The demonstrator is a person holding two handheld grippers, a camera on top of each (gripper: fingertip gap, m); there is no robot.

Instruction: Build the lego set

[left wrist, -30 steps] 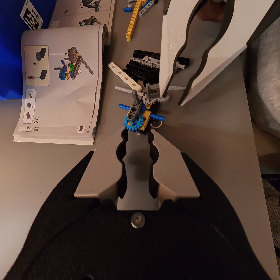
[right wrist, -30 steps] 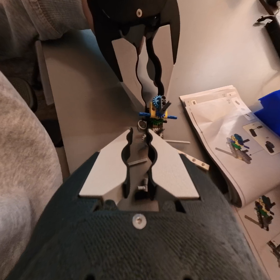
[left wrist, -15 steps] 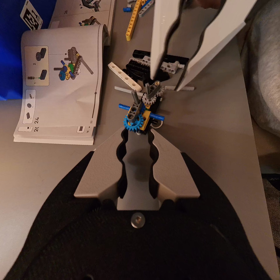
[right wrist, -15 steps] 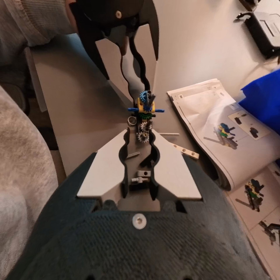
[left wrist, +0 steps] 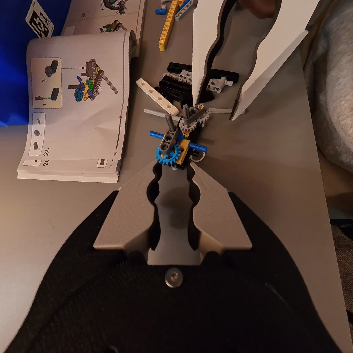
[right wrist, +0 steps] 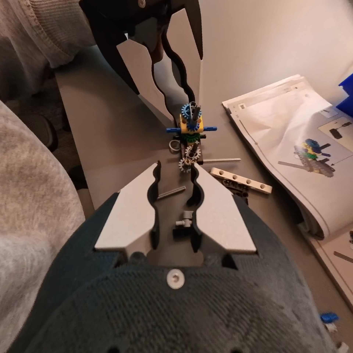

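The small lego assembly (left wrist: 177, 145) stands on the grey table, with a blue gear, a yellow block, a blue axle and two grey gears (left wrist: 188, 125) on a black beam. My left gripper (left wrist: 174, 166) is shut on its near end. In the right wrist view the assembly (right wrist: 191, 124) is straight ahead, with the left gripper's tips at its far end. My right gripper (right wrist: 175, 163) is open and empty. One of its fingertips (right wrist: 193, 165) is beside the nearest grey gear (right wrist: 184, 164). In the left wrist view the right gripper (left wrist: 214, 109) comes in from above, jaws apart.
An open instruction booklet (left wrist: 76, 124) lies at the left. A white beam (left wrist: 156, 95), black beams (left wrist: 172, 86), a grey connector (left wrist: 217, 85), a grey axle (left wrist: 219, 110) and a yellow beam (left wrist: 168, 26) lie beyond the assembly. A blue box (left wrist: 11, 57) is at far left. A person's grey clothing (right wrist: 28, 172) borders the table edge. About 6 centimetres separates my left fingertips from my right. The grey axle (left wrist: 219, 110) sits 4 centimetres or so from the ends of my right fingers. It is also in sight in the right wrist view (right wrist: 176, 191).
My right gripper drew back from the grey gears, opened wider and came close again. My left gripper and the assembly have stayed still.
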